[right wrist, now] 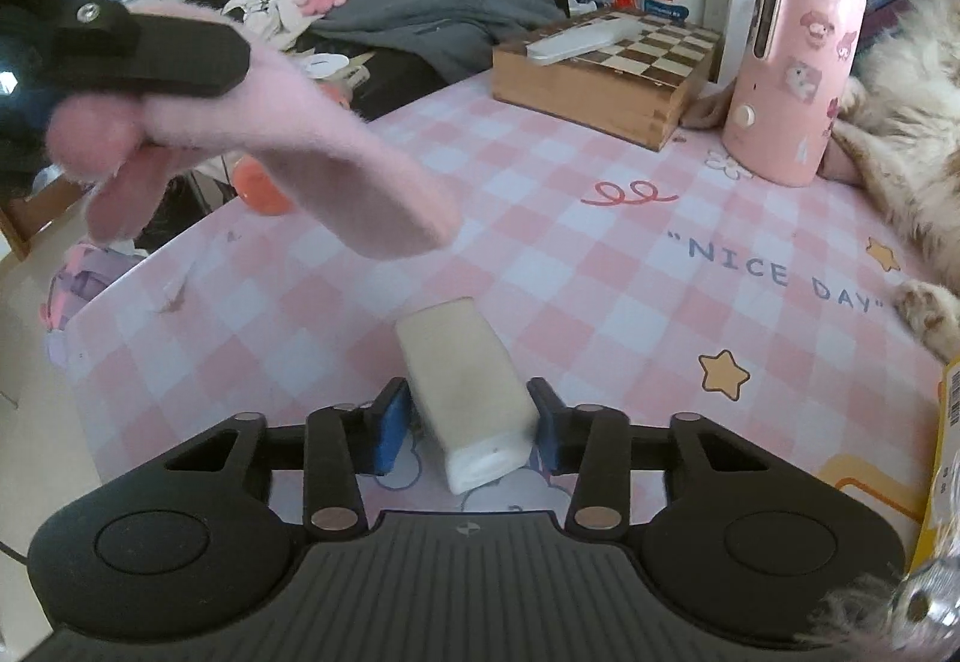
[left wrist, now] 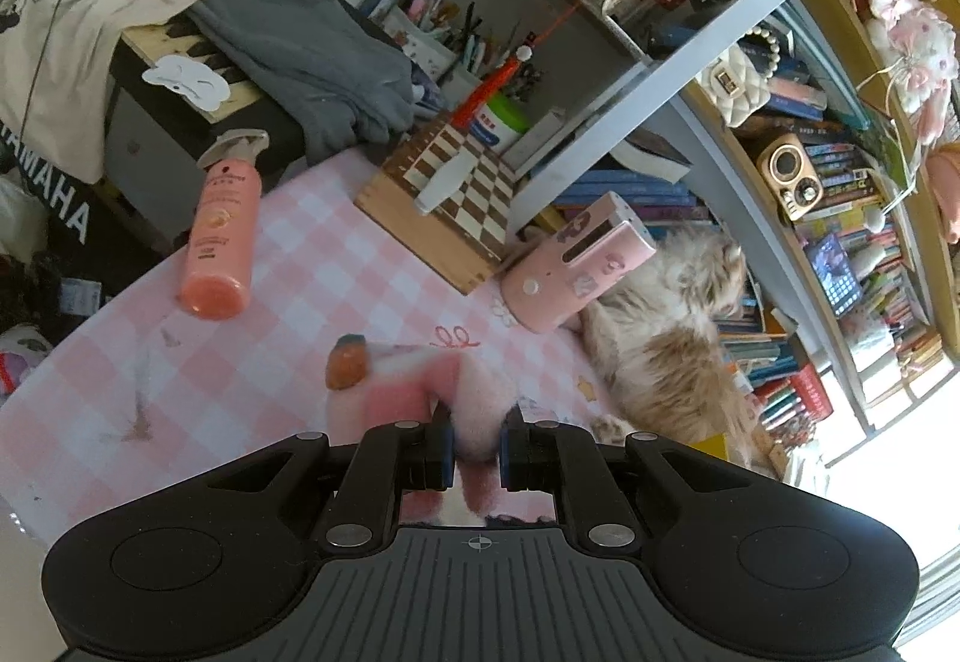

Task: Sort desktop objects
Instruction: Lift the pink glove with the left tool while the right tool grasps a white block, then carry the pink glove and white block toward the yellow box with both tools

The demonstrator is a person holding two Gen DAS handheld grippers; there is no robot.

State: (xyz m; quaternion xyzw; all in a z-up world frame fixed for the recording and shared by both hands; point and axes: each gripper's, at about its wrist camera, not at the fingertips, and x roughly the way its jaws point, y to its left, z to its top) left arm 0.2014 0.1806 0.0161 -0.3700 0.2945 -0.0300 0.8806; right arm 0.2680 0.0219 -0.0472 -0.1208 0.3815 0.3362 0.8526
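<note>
Your left gripper [left wrist: 474,449] is pinching a fuzzy pink glove [left wrist: 474,404], its blue pads [left wrist: 445,446] pressed into the fabric from both sides. From the right wrist view, that pink glove [right wrist: 312,146] hangs clear above the worktop [right wrist: 600,290], drooping out of the left gripper [right wrist: 180,56] at the upper left, its fingers blurred.

Your right gripper [right wrist: 471,425] is spread, with a cream tube [right wrist: 465,380] lying on the pink checked worktop between its two fingers. The tube's white cap end [right wrist: 486,464] points back toward you and its body runs forward. Its sides sit just beside the pads [right wrist: 390,422]; whether they touch, you cannot tell.

Farther off in the left wrist view, a pink spray bottle [left wrist: 219,236] sits near the worktop's left edge. A wooden chess box [left wrist: 447,206] is at the back, a pink cylindrical holder [left wrist: 573,263] just beside it, and a fluffy cat [left wrist: 666,338] beside the holder.
</note>
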